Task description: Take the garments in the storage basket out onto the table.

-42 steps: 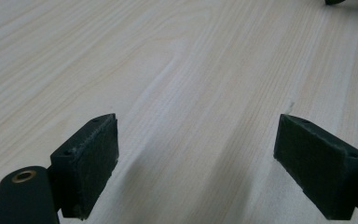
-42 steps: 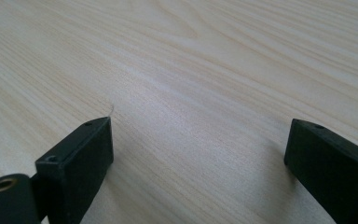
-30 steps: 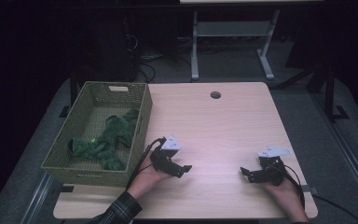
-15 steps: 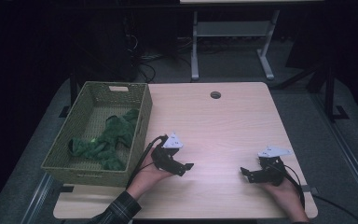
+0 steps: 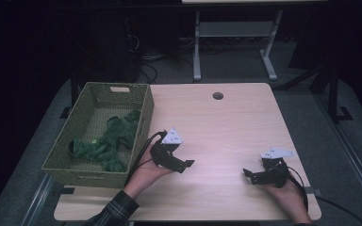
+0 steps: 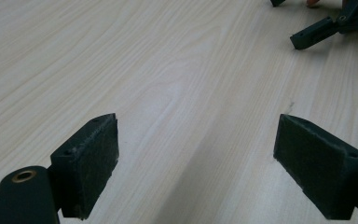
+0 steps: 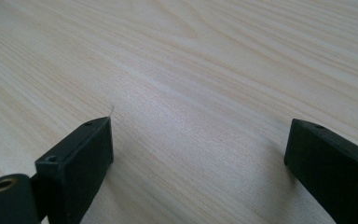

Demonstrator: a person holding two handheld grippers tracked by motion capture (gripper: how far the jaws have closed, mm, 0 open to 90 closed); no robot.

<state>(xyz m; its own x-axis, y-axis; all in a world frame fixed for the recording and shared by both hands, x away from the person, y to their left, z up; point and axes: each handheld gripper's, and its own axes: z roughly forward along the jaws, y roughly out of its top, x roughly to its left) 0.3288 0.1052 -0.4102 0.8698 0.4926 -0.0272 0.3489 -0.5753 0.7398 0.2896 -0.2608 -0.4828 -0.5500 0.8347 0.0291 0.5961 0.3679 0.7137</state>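
Observation:
A woven green basket (image 5: 143, 123) stands at the table's left side with a crumpled green cloth (image 5: 108, 141) inside it. Just right of the basket, my left gripper (image 5: 187, 165) hovers low over the wood, open and empty, its jaws wide apart over bare tabletop (image 6: 186, 93) in the left gripper view. My right gripper (image 5: 247, 175) rests near the front right corner, also open with nothing between its jaws, bare wood (image 7: 196, 93) ahead of it. The right gripper's jaw tip (image 6: 314, 33) shows far off in the left gripper view.
The light wooden table (image 5: 217, 127) has a round cable hole (image 5: 218, 95) near its back edge. A metal frame (image 5: 231, 42) and cables stand on the dark floor behind. Cables trail from both grippers toward the front edge.
My left gripper has lifted and shifted slightly away from the front edge. The right gripper has stayed put.

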